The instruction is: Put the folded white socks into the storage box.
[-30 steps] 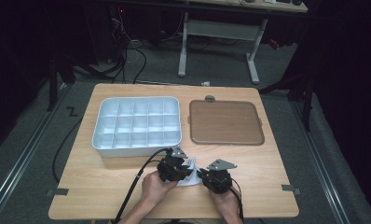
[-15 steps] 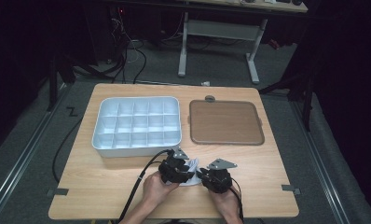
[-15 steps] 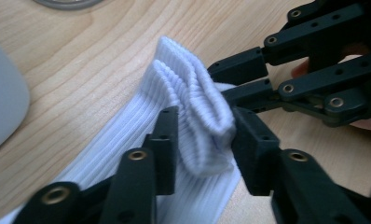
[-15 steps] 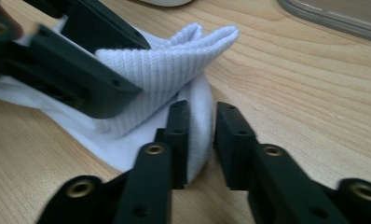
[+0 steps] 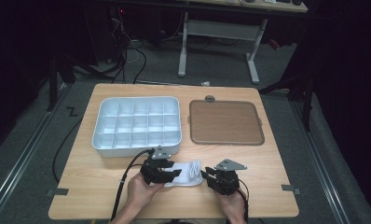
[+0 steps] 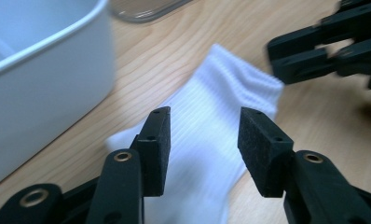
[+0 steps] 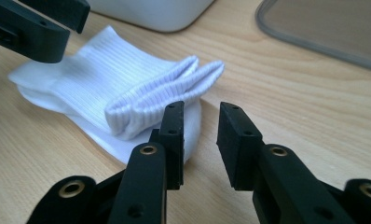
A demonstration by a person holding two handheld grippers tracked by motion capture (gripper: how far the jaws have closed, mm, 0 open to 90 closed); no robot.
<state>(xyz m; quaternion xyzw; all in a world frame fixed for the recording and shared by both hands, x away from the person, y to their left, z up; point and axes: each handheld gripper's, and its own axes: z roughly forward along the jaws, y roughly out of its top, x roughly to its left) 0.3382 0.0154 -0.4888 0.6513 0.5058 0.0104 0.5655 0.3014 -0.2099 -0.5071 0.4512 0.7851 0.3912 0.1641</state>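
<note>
Two hand-held grippers work over a white sock (image 5: 186, 171) lying flat on the wooden table (image 5: 267, 186), near its front edge and just in front of the white compartment tray (image 5: 136, 125). The left gripper (image 5: 175, 172) reaches in from the left, its hand (image 5: 139, 190) coming up from the bottom edge with the cable looping off behind the wrist. In the left gripper view its jaws stand apart, one on each side of the sock's foot section, hovering just above the cloth; whether the pads touch it cannot be told. The tray wall sits close at the left of that view.

The right gripper (image 5: 205, 175) comes in from the right, gripped by the right hand (image 5: 232, 203) at the table's front edge and pointing left toward the sock's ribbed cuff (image 7: 174, 86). In the right gripper view its jaws are also apart with nothing between them; the left one rests at the edge of the sock just below the folded cuff, the other over bare wood. The two grippers face each other across the sock, close but apart.

Beyond them, right of the tray, lies a brown lid with a clear rim (image 5: 225, 122).
</note>
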